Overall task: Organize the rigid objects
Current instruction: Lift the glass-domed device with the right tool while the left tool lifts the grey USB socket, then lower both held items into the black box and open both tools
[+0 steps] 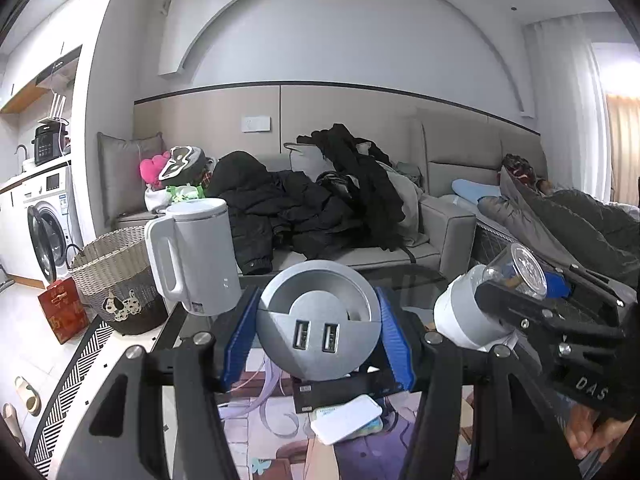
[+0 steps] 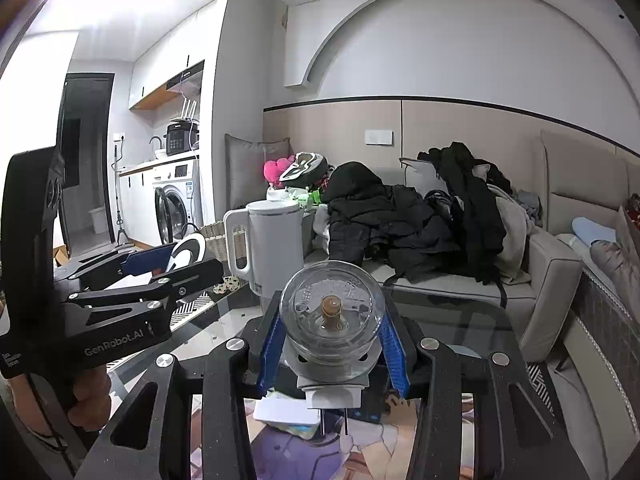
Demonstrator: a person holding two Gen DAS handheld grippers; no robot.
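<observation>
A round grey charger [image 1: 320, 344] with two USB ports sits between the blue pads of my left gripper [image 1: 318, 316], which is shut on it above the glass table [image 1: 412, 280]. The right wrist view shows that charger [image 2: 188, 250] edge-on in the left gripper [image 2: 176, 264], held by a hand. My right gripper [image 2: 332, 320] is shut on a white plug-in vaporizer [image 2: 332, 392] with a clear bottle [image 2: 332, 304] on top and two prongs pointing down. In the left wrist view the vaporizer [image 1: 468, 320] hangs at the right, in the right gripper [image 1: 524, 280].
A white electric kettle [image 1: 196, 256] [image 2: 276, 248] stands on the table's far left corner. Under the glass lie a white box [image 1: 346, 420] and a black flat item [image 1: 340, 390]. A wicker basket [image 1: 116, 276] and red bag [image 1: 64, 308] stand on the floor. Behind is a sofa [image 1: 448, 220] piled with dark clothes.
</observation>
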